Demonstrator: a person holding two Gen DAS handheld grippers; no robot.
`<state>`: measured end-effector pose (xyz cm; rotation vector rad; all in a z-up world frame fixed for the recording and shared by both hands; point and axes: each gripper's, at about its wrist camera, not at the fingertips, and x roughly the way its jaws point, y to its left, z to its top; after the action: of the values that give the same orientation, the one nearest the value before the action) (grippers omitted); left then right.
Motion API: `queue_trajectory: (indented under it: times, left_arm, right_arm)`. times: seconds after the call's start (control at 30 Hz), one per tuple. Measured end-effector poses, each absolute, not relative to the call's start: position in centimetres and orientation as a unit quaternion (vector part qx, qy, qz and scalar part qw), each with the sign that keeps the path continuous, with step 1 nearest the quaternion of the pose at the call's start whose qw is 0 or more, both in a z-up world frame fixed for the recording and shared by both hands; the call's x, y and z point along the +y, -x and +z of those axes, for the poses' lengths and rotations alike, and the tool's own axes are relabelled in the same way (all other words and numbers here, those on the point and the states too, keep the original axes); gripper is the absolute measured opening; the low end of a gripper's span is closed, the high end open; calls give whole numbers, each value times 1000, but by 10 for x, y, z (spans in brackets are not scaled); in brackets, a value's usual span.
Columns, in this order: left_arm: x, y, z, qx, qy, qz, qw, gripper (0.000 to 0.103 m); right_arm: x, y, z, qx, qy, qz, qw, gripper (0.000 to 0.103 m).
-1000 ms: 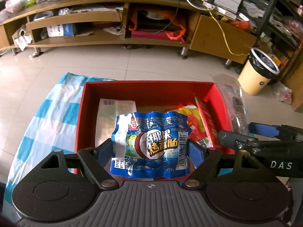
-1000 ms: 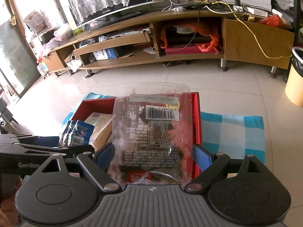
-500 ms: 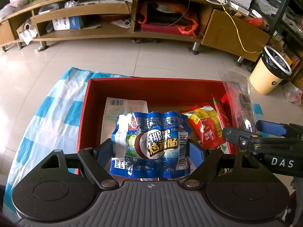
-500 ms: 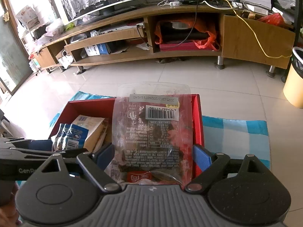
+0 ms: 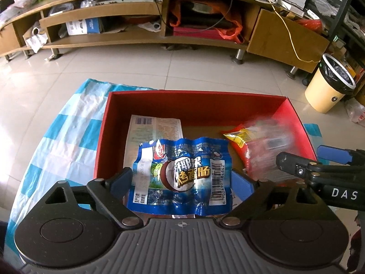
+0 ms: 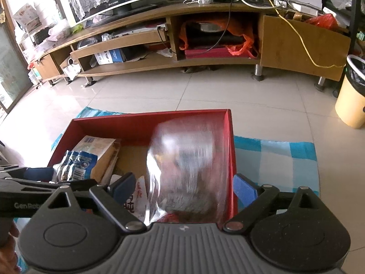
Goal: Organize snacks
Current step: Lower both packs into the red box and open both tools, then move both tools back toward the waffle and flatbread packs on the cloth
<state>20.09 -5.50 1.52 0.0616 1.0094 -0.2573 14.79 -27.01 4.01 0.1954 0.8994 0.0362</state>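
Note:
A red box (image 5: 196, 98) (image 6: 148, 116) sits on a blue-and-white checked cloth (image 5: 68, 132). My left gripper (image 5: 182, 180) hangs over the box's near left part with its jaws opening. A blue sausage packet (image 5: 182, 171) (image 6: 75, 164) sits between the pads, which stand just off its edges. My right gripper (image 6: 183, 182) is over the box's right side, its jaws opening too. A clear snack packet (image 6: 187, 166) (image 5: 264, 146), blurred, drops between its fingers with a gap on each side. A beige packet (image 5: 155, 127) and a red-and-yellow packet (image 5: 239, 139) lie in the box.
A long wooden TV stand (image 5: 136, 11) (image 6: 205, 64) runs across the back of the tiled floor. A yellow waste bin (image 5: 328, 89) (image 6: 351, 98) stands at the right, with a dark shelf rack behind it. The cloth (image 6: 273, 148) extends right of the box.
Both pairs of jaws have widened. The clear packet has left the right pads and is falling into the box. The blue packet has come loose and sagged between the left fingers.

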Motion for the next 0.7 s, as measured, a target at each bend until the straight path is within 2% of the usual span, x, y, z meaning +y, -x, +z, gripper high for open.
queue_trajectory:
  times: [0.4,0.7]
  left_arm:
    - [-40,-189,26,475,-27,-129,870,95]
    - [-15,-157,43,470,-8,-155,869,95]
  right_arm:
    - [-271,-136,46,432,-72,23,899,93]
    - [-312,-99,75,406,-100,5,909,94]
